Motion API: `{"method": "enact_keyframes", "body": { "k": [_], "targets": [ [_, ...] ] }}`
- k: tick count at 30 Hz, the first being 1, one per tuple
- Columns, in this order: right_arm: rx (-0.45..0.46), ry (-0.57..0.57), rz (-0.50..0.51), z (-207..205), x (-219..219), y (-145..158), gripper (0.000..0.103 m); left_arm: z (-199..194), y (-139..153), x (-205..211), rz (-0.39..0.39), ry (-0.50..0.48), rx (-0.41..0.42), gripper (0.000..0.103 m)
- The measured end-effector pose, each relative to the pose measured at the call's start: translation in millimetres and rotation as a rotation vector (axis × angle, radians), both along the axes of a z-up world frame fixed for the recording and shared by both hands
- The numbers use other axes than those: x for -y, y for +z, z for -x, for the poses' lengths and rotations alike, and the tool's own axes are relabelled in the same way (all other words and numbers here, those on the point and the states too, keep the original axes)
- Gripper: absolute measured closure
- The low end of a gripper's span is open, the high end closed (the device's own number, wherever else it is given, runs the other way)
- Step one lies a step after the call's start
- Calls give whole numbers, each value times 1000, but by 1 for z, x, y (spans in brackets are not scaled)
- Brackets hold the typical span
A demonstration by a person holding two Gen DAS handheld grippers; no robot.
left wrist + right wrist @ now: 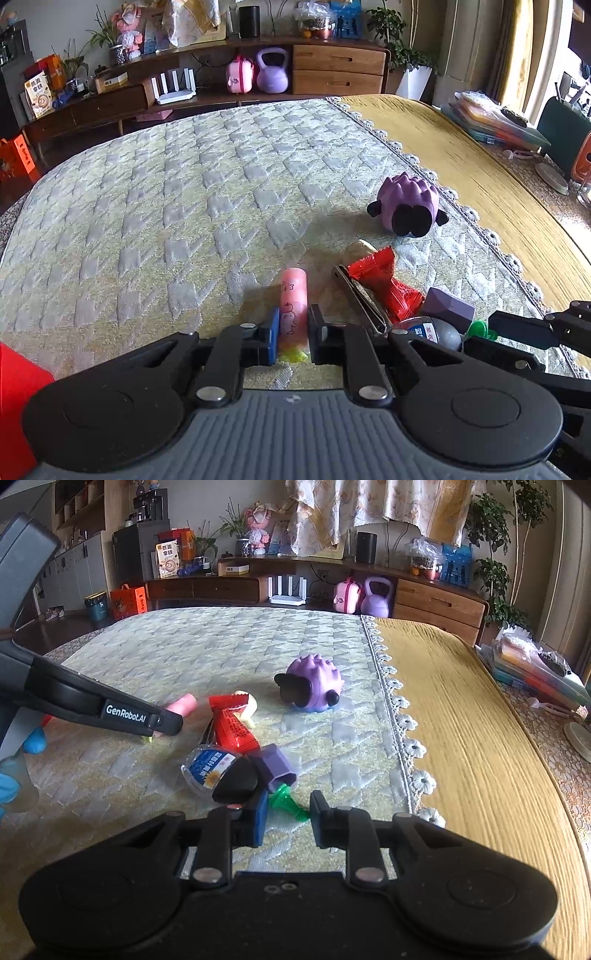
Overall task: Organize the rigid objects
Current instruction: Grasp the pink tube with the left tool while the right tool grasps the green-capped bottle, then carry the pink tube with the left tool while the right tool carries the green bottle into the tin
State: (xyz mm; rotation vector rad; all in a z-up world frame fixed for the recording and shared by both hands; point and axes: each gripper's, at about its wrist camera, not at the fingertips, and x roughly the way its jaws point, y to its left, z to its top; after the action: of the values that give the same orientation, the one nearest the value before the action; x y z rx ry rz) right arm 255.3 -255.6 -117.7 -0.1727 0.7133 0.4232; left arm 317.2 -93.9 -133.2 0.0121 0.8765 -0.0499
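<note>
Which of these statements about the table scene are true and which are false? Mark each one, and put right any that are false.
1. The left gripper is closed on the pink tube. True.
2. The purple spiky toy lies on the yellow cloth. False: it lies on the pale quilted cloth, left of the lace edge in the right wrist view.
3. The green piece lies between the fingers of the right gripper. True.
4. The red wrapper lies well apart from every other object. False: it sits in the cluster, against the metal clip and the small bottle.
5. The pink tube stands upright. False: it lies flat on its side.
</note>
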Motion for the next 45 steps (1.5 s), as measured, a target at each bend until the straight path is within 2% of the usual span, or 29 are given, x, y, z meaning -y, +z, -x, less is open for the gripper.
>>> {"method": "enact_keyframes", "body": {
  "k": [7,20,31,45],
  "targets": [
    [16,-26,-27,22,-1,17,80,21,13,-9,27,6,-16,88],
    [36,3,-83,74,-23,59,80,82,53,-41,85,47,-21,88],
    [75,74,-136,116,-72,92,80,137,85,-85,94,91,9,88],
    [87,173,-139,145,-144,109,80,184,96,-161,115,167,36,87]
  ]
}}
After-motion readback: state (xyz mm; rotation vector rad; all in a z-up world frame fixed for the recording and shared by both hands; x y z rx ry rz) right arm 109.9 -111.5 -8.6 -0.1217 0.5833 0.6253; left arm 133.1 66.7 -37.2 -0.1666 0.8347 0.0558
